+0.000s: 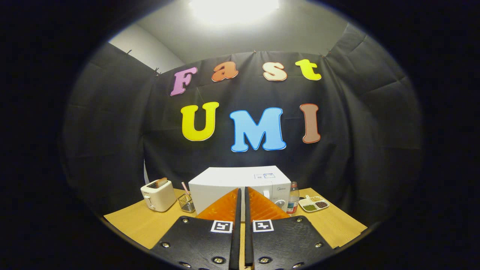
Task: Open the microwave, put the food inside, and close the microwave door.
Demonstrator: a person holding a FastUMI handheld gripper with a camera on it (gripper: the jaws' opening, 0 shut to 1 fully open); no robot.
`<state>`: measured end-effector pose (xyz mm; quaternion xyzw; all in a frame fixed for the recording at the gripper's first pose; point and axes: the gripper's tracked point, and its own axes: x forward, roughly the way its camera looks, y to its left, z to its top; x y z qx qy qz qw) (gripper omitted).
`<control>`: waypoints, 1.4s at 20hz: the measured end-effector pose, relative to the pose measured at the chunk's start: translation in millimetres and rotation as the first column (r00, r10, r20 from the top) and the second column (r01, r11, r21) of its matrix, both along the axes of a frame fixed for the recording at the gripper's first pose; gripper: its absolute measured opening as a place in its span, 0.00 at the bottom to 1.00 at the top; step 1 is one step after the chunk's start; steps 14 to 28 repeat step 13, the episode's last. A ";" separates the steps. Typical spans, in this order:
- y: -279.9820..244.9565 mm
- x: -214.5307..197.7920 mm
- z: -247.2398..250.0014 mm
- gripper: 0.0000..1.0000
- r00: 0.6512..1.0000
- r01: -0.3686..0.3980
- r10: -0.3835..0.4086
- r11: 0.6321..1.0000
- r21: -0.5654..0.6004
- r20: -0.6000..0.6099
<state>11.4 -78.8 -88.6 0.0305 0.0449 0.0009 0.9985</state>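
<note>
Step in hand: judging by the shut door, opening the microwave (240,183) comes first; nothing about the door's handle or latch can be made out, since the fingers cover the middle of its front.
Microwave: a white box at lower centre of the frame, on the wooden table (131,221), just beyond the fingertips; its control knob (280,203) peeks out right of the fingers.
Food: likely the small divided dish (314,204) with three fillings, lower right of centre, right of the bottle (293,197); this is a guess.
Gripper: the gripper (242,190) has its fingers drawn together with only a thin dark slit between them, holding nothing.
Pose: held level, pointing straight at the microwave front, raised a little above the tabletop.
Doing it well: probably spread the fingers before reaching, approach the door's free edge rather than its centre, and leave room for the swing.
Clutter: a toaster (158,195) and a wire basket (186,203) sit lower left of the microwave, the bottle touching or nearly touching its right side, so sideways moves should stay narrow.
</note>
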 end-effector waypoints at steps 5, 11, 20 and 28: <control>11.4 -11.5 -0.2 0.97 0.999 0.032 -0.032 0.999 -0.037 -0.005; 10.9 -7.3 -6.9 0.97 0.998 0.057 -0.059 0.997 -0.053 -0.034; 14.7 -7.0 -2.8 0.97 0.998 0.051 -0.052 0.998 -0.034 -0.023; 14.7 -7.0 -2.8 0.97 0.998 0.051 -0.052 0.998 -0.034 -0.023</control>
